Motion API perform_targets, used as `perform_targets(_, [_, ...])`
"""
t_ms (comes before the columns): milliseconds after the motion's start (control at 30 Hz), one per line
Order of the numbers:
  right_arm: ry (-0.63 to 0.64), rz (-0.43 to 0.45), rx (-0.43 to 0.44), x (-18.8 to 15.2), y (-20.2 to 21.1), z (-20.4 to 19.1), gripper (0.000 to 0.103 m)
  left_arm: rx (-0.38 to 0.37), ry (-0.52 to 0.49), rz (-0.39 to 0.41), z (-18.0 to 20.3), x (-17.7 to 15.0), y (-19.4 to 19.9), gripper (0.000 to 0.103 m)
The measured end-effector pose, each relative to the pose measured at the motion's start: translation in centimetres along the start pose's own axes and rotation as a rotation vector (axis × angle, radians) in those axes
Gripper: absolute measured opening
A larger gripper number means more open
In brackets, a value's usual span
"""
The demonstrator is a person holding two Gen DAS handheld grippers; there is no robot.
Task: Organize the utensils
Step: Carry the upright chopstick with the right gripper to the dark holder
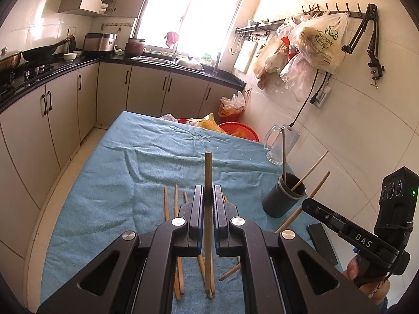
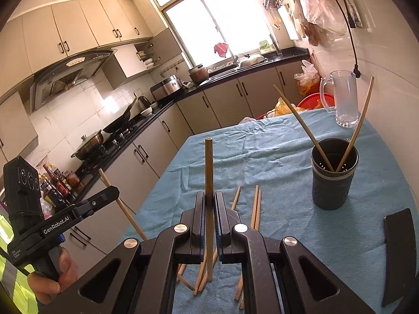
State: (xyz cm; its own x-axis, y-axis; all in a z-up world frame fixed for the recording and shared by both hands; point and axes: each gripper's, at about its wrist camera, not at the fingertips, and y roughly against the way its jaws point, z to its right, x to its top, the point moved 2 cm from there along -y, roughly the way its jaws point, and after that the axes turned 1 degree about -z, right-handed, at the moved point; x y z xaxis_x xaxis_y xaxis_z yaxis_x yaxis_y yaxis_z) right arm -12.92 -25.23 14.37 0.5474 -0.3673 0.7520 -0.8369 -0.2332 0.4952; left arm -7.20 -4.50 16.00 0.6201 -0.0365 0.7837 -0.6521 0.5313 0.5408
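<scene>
My left gripper (image 1: 208,192) is shut on a wooden chopstick (image 1: 208,172) that stands upright above the blue cloth. My right gripper (image 2: 209,196) is shut on another upright chopstick (image 2: 209,167). Several loose chopsticks (image 1: 166,204) lie on the cloth under both grippers; they also show in the right wrist view (image 2: 255,206). A dark round utensil holder (image 2: 333,176) stands to the right with two chopsticks in it; in the left wrist view (image 1: 284,195) a third stick leans in it. The right gripper's body (image 1: 366,238) shows beside the holder, the left one's (image 2: 65,214) at far left.
The table is covered by a blue cloth (image 1: 117,183). A clear glass mug (image 2: 343,99) stands at the far right corner. A black phone-like slab (image 2: 399,253) lies near the right edge. Red basins (image 1: 239,130) sit beyond the table, kitchen counters behind.
</scene>
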Motion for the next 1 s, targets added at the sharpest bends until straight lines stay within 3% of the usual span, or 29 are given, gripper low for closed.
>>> perform_targets(400, [-0.062, 0.046, -0.011, 1.0, 2.0, 2.5, 0.007, -0.026, -0.035, -0.002, 1.8, 1.2, -0.3, 0.006])
perform_targets(1000, [-0.182, 0.248, -0.085, 6.0, 10.7, 9.2, 0.007, -0.135, -0.156, 0.008, 11.0, 5.8, -2.1, 0.006])
